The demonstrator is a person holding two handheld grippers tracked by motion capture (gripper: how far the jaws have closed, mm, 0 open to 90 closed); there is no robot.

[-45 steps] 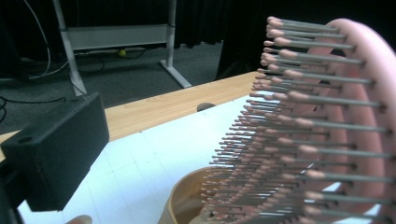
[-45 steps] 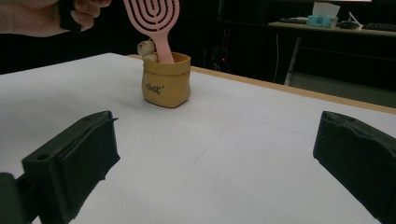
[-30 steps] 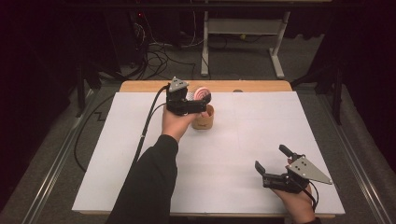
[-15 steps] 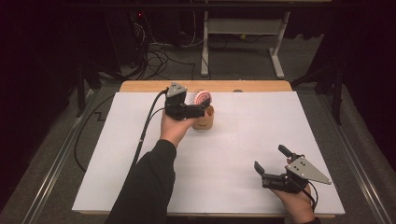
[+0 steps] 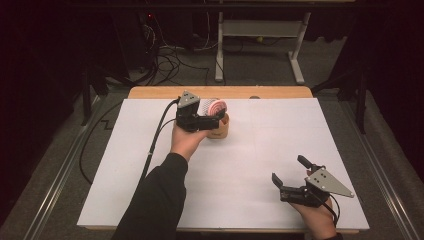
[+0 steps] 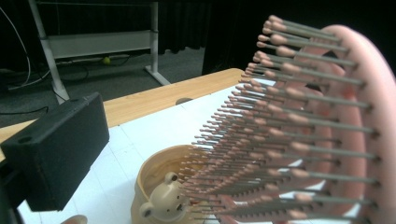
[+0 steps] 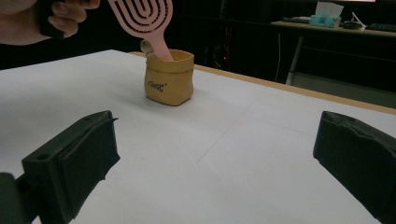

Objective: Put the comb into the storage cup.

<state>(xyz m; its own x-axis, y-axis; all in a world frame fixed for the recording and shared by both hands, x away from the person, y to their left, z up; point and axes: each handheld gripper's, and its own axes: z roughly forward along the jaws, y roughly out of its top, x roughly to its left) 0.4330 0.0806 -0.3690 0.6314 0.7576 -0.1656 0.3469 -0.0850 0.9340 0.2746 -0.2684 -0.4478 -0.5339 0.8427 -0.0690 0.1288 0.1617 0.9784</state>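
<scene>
A pink hairbrush (image 5: 217, 106) stands handle-down in a small tan cup (image 5: 220, 131) with a bear figure on its rim, at the far middle of the white table. My left gripper (image 5: 216, 120) is at the brush head, jaws apart. In the left gripper view the bristles (image 6: 261, 140) point toward my left finger (image 6: 60, 149) with a gap between them, and the brush hides the other jaw. The right gripper view has the brush (image 7: 140, 18) leaning in the cup (image 7: 169, 77). My right gripper (image 5: 287, 168) rests open and empty near the front right edge.
A white sheet (image 5: 250, 165) covers the table, with a strip of bare wood (image 5: 280, 92) along the far edge. Behind the table stand a metal desk frame (image 5: 260, 35) and loose cables (image 5: 165, 60) on the floor. The left gripper's cable (image 5: 155, 145) trails back across the table.
The left hand and gripper have shifted slightly left at the brush head, and the brush sits a little lower in the cup. The right gripper has not moved.
</scene>
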